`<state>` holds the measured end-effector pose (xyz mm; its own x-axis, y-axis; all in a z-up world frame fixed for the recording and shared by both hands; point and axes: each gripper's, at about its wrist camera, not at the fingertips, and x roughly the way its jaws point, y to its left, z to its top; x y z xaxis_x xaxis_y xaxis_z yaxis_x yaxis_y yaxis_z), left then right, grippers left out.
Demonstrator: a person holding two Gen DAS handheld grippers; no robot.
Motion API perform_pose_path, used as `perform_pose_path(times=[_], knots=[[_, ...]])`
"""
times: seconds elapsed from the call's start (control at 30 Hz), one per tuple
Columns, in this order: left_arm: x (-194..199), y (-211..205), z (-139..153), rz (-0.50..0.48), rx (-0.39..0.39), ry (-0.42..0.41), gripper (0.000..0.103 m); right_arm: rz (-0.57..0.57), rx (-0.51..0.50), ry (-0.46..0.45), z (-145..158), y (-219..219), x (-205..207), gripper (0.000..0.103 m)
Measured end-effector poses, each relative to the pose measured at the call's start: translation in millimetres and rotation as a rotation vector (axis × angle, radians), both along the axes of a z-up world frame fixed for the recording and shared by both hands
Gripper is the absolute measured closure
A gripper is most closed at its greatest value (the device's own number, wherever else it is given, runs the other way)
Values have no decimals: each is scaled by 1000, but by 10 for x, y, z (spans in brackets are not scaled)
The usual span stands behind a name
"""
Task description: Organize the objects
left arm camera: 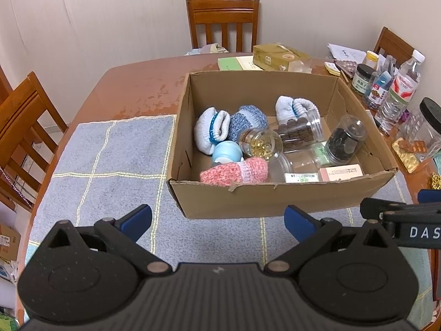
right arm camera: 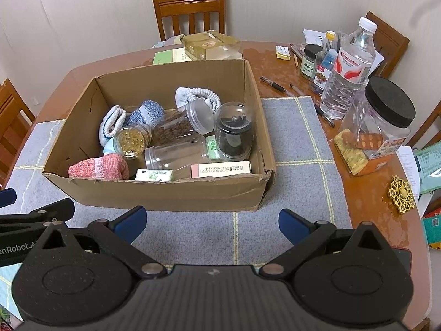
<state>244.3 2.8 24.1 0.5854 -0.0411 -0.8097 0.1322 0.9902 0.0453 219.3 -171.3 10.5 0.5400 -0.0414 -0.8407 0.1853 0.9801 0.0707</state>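
Item: cardboard box (left arm camera: pixel 275 201), open-topped, standing on my blue-grey checked cloth (left arm camera: pixel 110 149) over a brown wooden table (left arm camera: pixel 143 82).

My grippers: left gripper (left arm camera: pixel 217 222) low in front of the box's near wall, jaws spread wide, nothing between them. Right gripper (right arm camera: pixel 212 222) beside it, also before the near wall, jaws spread wide and empty.

Contents of the box, all lying loose:
- pink knitted sock roll (left arm camera: pixel 234 171), against the near wall, left side.
- pale blue round item (left arm camera: pixel 227 151), just behind the pink roll; I cannot tell what it is.
- white sock roll with blue trim (left arm camera: pixel 210 131), left rear.
- blue-and-white knitted roll (left arm camera: pixel 248 121), touching it on the right.
- second white sock roll (left arm camera: pixel 295 107), toward the back.
- jar of yellow capsules (left arm camera: pixel 261 142), on its side, centre.
- jar of brown pieces (left arm camera: pixel 299 132), on its side, just beside it.
- empty clear jar (right arm camera: pixel 176 157), on its side, near the front.
- jar with dark contents (left arm camera: pixel 346 140), tilted, right side.
- pink-edged carton (left arm camera: pixel 340 172) and small green-and-white carton (left arm camera: pixel 300 178), against the near wall.

Outside the box, on the table to the right: water bottle (right arm camera: pixel 347 69), black-lidded clear jar (right arm camera: pixel 383 121), gold ornament (right arm camera: pixel 401 194), pens (right arm camera: pixel 275 84).
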Motion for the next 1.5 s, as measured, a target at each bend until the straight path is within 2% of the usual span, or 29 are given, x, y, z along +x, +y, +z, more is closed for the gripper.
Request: perform_pose_path(times=[1.5], knots=[[40,13,22,17,7,8,1,1,4,-4,48,45,40,0]])
